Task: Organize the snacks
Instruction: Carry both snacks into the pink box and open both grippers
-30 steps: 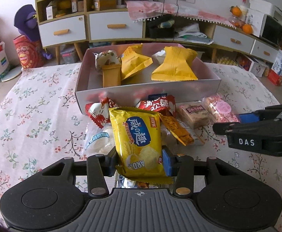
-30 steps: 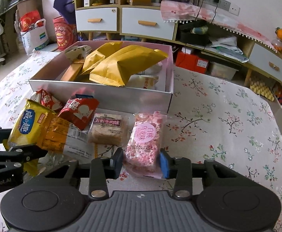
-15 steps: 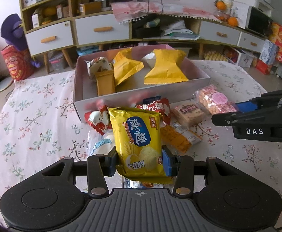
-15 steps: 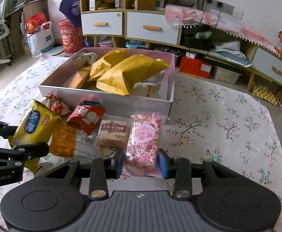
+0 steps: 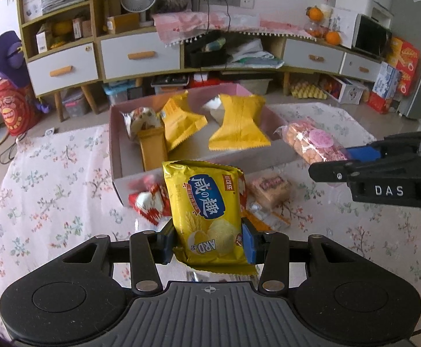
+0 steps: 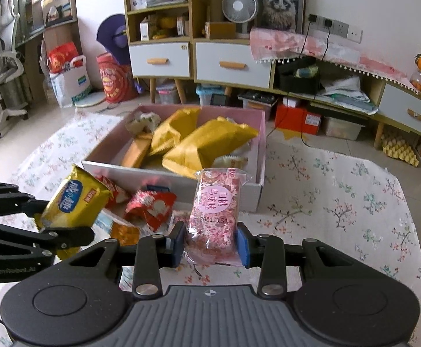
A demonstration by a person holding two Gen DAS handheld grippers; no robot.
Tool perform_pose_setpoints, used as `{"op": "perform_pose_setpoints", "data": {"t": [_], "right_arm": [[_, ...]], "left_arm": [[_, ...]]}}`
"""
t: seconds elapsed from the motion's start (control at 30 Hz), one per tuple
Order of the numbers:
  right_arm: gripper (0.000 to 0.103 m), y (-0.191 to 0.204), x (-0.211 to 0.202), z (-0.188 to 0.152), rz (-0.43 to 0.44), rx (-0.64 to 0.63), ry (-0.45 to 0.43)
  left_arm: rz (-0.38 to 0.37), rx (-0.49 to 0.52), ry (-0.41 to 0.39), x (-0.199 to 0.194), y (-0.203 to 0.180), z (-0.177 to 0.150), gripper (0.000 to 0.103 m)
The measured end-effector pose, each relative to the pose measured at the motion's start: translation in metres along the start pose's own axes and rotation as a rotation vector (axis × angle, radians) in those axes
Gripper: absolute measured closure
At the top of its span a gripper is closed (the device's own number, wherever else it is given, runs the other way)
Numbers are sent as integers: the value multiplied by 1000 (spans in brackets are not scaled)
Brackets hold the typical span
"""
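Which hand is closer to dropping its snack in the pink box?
Probably the right. Its gripper holds the pink packet near the box's front wall; the left gripper's yellow bag sits lower and further back.

It was a lived-in home, likely a living room. A long wooden sideboard with white drawers ran along the wall, carrying a desk fan, a framed cat picture, papers and oranges. A floral cloth covered the tabletop, and storage boxes sat on the tiled floor.
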State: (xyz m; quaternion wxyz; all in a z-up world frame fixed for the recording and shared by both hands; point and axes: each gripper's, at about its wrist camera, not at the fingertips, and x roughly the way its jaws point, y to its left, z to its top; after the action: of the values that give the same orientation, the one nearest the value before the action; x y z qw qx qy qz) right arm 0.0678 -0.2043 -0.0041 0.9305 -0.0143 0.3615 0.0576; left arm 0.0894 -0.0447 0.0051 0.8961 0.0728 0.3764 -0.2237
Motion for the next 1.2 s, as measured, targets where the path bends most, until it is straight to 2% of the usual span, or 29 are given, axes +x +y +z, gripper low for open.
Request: {"op": "perform_pose_setpoints", "data": {"t": [0.2,0.6,0.93,1.2], "right_arm": [[87,3,1,9,22,16,-22],[87,6,21,37,104,99,-51],[87,-3,41,50,164,218,-61],[87,3,59,56,182,260,-66]], "left_arm": [[8,-25,-32,-3,11,14,61],[-2,-27,-12,26,30,48,61],[-3,-67,-36,58,43,55,61],[29,-66,-39,75,43,55,61]]}}
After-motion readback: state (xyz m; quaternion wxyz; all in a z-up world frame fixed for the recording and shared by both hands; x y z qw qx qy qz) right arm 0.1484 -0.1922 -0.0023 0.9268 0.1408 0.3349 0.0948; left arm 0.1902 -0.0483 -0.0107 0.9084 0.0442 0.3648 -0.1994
